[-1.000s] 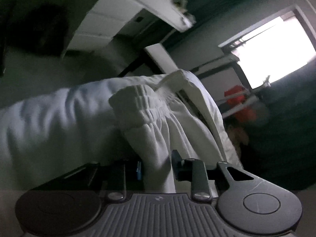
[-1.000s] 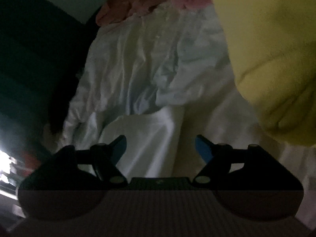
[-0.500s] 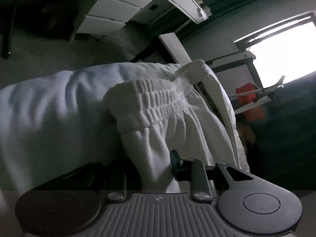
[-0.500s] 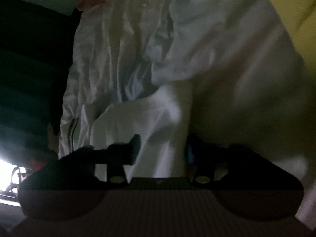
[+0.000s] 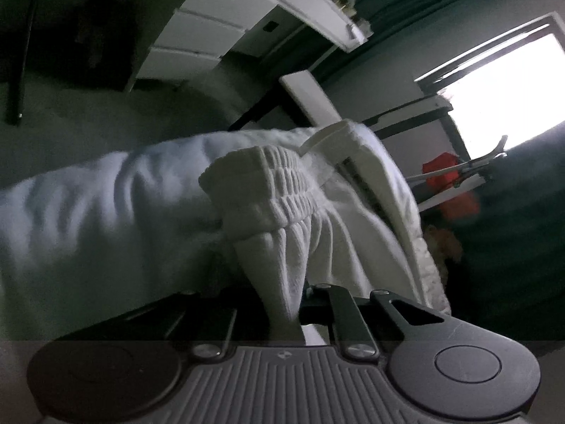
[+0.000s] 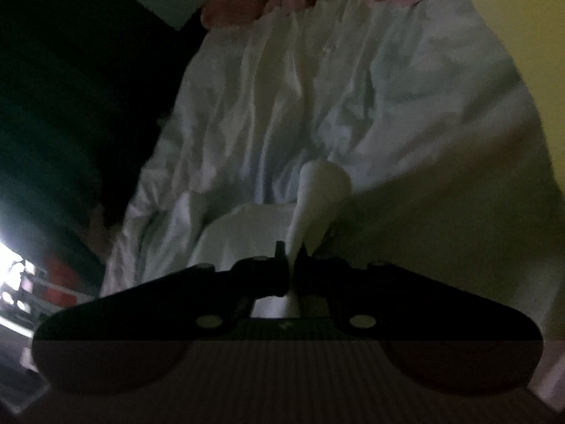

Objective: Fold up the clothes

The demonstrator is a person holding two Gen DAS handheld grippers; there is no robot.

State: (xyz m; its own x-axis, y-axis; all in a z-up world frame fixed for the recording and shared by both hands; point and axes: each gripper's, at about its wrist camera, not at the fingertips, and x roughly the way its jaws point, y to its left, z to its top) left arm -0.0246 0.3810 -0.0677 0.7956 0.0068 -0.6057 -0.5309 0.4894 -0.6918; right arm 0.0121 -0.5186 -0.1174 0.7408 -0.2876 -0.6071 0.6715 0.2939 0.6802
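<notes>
Slippage is the chief risk judged from here: both claws are pinched onto thin gathers of a soft white garment, and a pull by either hand could draw the cloth out of one grip and let that end drop back in a heap. A second risk lies underneath, where the crumpled white bedsheet (image 6: 268, 113) could be snagged and dragged along with the garment, spoiling any fold.

The white trousers (image 5: 317, 247) lie draped over the bed, made of a thick, knitted-looking fabric that bunches into rounded ridges. Their elastic waistband (image 5: 268, 187) is ribbed and puckered, with a flat drawcord lying beside it. A yellow cloth (image 6: 522, 35) and a pink cloth (image 6: 254, 3) are seen at the sheet's far edge; both appear soft.

The left claw (image 5: 286, 300) is closing on a fold just below the waistband, cloth pressed between its jaws. The right claw (image 6: 290, 272) is clamped fully onto a narrow cone of white fabric.
</notes>
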